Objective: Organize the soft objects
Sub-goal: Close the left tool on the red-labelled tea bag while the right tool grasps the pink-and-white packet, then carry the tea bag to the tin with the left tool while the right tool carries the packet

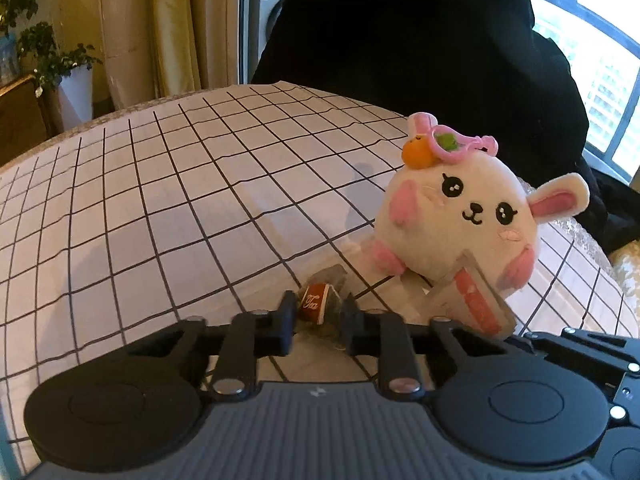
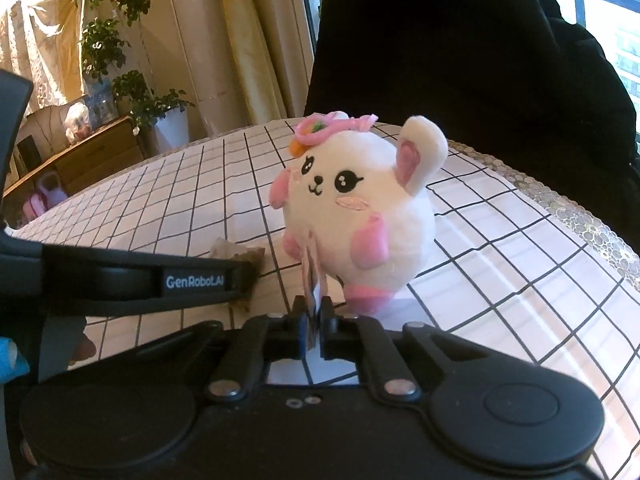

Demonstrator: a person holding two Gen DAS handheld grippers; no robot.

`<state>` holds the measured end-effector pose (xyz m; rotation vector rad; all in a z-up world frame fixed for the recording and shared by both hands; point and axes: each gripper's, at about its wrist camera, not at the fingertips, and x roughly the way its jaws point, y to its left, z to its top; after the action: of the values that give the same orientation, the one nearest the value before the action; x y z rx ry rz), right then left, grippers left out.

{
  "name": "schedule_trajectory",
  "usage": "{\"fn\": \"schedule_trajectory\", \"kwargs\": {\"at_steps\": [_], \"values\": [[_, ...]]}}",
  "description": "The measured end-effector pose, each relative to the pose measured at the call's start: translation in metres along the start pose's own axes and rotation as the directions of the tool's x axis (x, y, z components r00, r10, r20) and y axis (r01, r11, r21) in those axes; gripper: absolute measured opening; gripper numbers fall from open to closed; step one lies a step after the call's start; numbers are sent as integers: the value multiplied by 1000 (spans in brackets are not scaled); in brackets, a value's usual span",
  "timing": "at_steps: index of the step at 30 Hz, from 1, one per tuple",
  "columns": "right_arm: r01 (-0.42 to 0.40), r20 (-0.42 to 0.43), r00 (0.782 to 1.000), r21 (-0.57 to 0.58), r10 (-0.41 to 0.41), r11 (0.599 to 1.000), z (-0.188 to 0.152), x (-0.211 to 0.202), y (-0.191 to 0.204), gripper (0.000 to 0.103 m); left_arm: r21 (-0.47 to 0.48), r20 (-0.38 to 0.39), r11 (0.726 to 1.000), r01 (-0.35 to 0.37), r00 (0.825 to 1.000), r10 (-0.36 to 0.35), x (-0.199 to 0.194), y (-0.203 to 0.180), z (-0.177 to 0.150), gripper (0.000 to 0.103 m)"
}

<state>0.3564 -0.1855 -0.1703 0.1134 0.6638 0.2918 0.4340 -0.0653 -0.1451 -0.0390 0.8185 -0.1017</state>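
Observation:
A round white plush bunny [image 1: 456, 216] with pink ears and a pink hat sits upright on the checked tablecloth [image 1: 160, 200]. A pink and white card tag [image 1: 476, 304] hangs from its front. My right gripper [image 2: 314, 320] is shut on that tag [image 2: 314, 280], just below the bunny [image 2: 360, 208]. To the bunny's left lies a mesh tea bag [image 1: 320, 304] with a red "Tea" label. My left gripper [image 1: 319, 314] is shut on it, one finger pressing each side. In the right wrist view only a corner of the tea bag [image 2: 240, 254] shows behind the left gripper's side.
A person in black clothing [image 1: 400, 40] stands at the table's far edge. The lace-trimmed table rim [image 2: 580, 216] curves down the right side. Curtains, potted plants [image 2: 120, 40] and a wooden cabinet [image 2: 88, 152] stand beyond the table on the left.

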Motion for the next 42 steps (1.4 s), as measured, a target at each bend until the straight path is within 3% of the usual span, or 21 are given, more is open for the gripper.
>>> {"fn": "schedule_trajectory", "kwargs": {"at_steps": [10,21,31,42], "values": [[-48,5,999,-3,48,999,-1,-20,8,3,-53,2,999,-8,1000,8,-25,21,-6,15],[-136,-16,991,-15,136,991,1,-59,32,3,-99,27,994,-37,999,39,-87,40,-13,15],[-220,3,975,-73,220,973,9,-106,77,3,-108,44,991,-73,996,78,-157,60,-29,15],[-303,-33,953,-161,302,939,11,-134,139,3,-125,46,982,-142,988,149,-234,104,-57,15]]}}
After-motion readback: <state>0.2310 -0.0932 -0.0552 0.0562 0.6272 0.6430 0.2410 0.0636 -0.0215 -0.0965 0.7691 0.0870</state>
